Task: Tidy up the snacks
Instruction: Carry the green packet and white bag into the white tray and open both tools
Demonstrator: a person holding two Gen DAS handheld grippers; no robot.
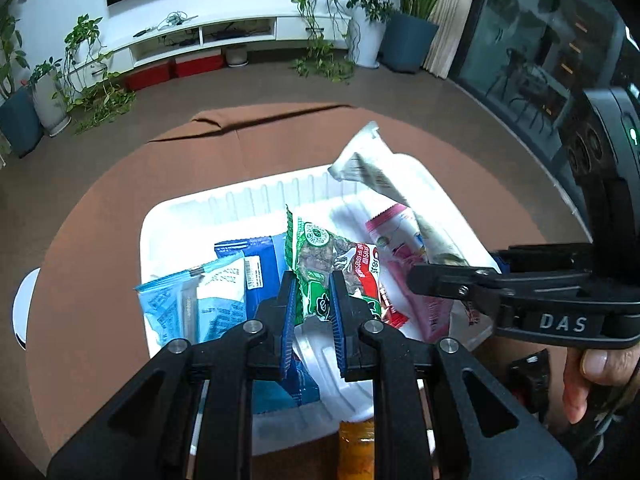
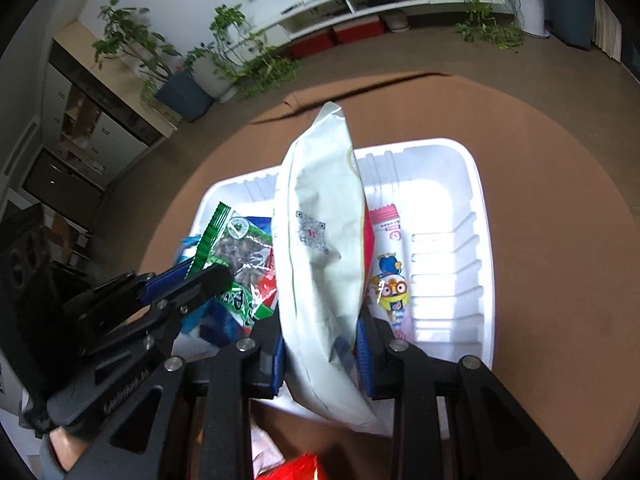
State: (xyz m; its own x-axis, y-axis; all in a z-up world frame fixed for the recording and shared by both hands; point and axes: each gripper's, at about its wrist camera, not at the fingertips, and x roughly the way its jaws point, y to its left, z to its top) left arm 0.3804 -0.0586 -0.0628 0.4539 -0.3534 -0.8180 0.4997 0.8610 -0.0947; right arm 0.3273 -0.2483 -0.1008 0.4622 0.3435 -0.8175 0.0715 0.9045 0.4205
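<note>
A: Okay, left wrist view first. The left gripper (image 1: 314,296) is clenched on a green crinkly plastic snack packet with a clear window (image 1: 320,264), pinched at its near end, hanging over the middle of the white ribbed plastic tray (image 1: 240,200).
B: Handling?
A: Light, soft, slippery film I'd guess; a grip on the sealed end looks safest. Blue foil packets (image 1: 224,292) lie by the tray's left wall, a pink cartoon pouch (image 1: 400,248) toward the right.
B: Pose?
A: Pointing steeply down into the tray.
B: Right wrist view?
A: The right gripper (image 2: 320,356) is clamped on a white puffy foil bag (image 2: 324,248), held near its lower part, standing up over the tray's middle. Probably air-filled, light, crushable contents. Same steep downward tilt, the left gripper close beside it.
</note>
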